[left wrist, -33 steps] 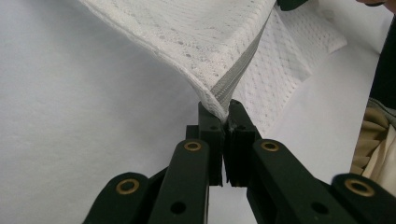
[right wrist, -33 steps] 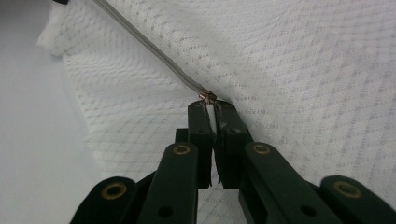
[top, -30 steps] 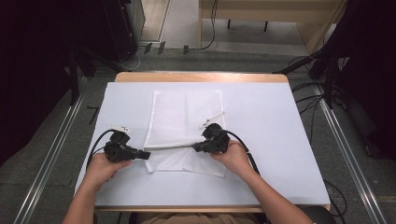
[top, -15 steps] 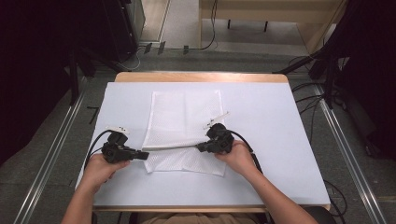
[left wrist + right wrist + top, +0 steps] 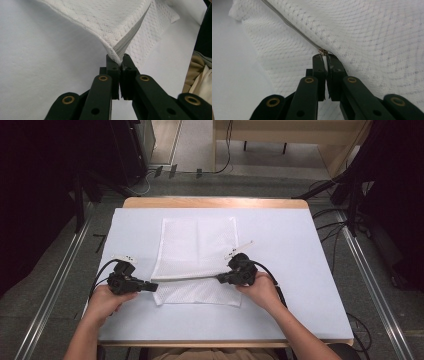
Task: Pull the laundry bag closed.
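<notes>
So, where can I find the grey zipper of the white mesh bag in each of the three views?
High view: the zipper runs as a thin grey line across the mesh bag, between the left gripper and the right gripper.
Left gripper view: zipper climbs from the shut jaws toward the upper right.
Right gripper view: zipper runs from the jaws to the upper left.
Shared landmark: the white table cover.

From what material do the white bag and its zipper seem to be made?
The white bag: apparently a synthetic mesh fabric, matte; small open holes in a woven pattern show in both gripper views. The zipper: a grey tape, likely textile or plastic, with a small shiny slider that looks like metal at the right gripper.
</notes>
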The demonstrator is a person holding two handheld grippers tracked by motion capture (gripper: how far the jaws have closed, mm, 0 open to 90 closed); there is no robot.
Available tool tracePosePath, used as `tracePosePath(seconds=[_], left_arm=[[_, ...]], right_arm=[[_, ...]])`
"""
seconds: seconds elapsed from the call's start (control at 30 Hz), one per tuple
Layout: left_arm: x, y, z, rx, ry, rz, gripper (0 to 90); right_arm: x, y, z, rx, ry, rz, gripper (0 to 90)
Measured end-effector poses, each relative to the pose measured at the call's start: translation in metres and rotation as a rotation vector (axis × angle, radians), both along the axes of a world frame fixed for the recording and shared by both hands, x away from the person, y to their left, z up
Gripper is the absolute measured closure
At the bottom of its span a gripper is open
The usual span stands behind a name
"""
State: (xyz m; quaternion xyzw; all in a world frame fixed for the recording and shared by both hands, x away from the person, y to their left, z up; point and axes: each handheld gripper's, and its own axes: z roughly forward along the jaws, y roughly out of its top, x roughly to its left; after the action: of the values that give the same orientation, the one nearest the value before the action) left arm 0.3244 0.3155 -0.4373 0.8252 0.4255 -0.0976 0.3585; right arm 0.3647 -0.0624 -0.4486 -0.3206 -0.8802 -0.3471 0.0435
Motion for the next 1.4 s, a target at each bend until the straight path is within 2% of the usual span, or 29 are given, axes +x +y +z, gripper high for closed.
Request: tracePosePath(seconds=[0.57, 0.83, 1.2, 1.4], left_arm=[[0.004, 0.001, -0.001, -0.009, 0.008, 0.006, 88.1], [0.003, 0.006, -0.002, -0.012, 0.004, 0.01, 88.1], [0.003, 0.006, -0.002, -0.018, 0.01, 0.017, 88.1], [0.003, 0.005, -0.002, -0.018, 0.002, 0.009, 88.1]], right_arm=[[-0.002, -0.02, 0.002, -0.02, -0.001, -0.035, 87.7], [-0.001, -0.032, 0.005, 0.008, 0.008, -0.05, 87.7], [0.0, -0.047, 0.008, 0.008, 0.006, -0.071, 87.7], [-0.002, -0.05, 0.008, 0.009, 0.009, -0.056, 87.8]])
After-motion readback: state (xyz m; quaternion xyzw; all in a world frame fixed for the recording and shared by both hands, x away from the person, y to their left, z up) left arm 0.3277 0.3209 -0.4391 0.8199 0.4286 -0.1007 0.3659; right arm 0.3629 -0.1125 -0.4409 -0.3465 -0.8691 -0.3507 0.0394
